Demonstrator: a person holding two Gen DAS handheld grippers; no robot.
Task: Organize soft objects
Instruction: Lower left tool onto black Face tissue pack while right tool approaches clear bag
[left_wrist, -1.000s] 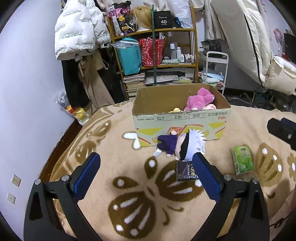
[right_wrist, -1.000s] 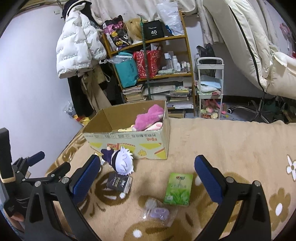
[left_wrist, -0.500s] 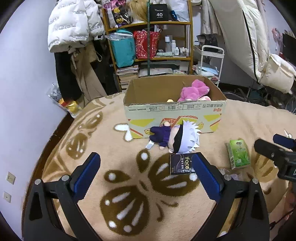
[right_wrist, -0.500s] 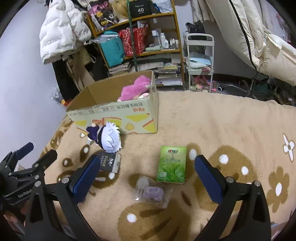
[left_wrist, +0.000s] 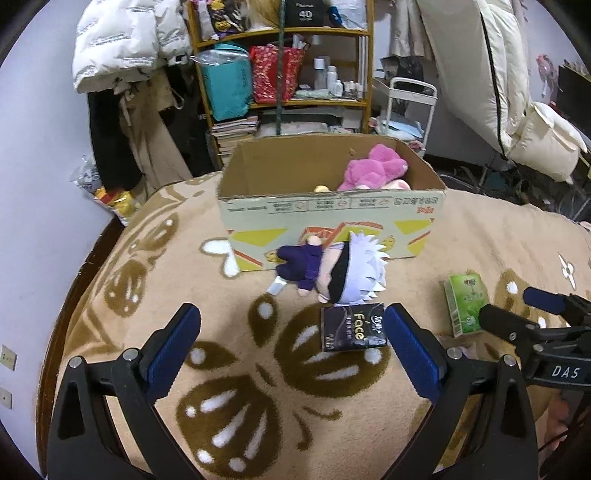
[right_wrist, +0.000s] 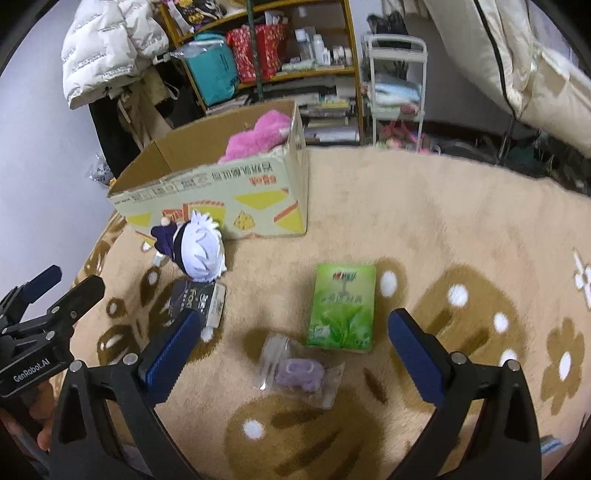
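Both views have dropped closer to the blanket. Left hand-held gripper (left_wrist: 291, 345), jaws wide and empty, faces the plush doll (left_wrist: 334, 271) lying crosswise against the cardboard box (left_wrist: 332, 221); right hand-held gripper (right_wrist: 293, 347), equally spread, hovers farther off.

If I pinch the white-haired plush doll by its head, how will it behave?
The white-haired plush doll in dark purple clothes looks stuffed, so it should squash rather than slip. Its small body would probably dangle. It seems light, and touches the black tissue pack, which may shift.
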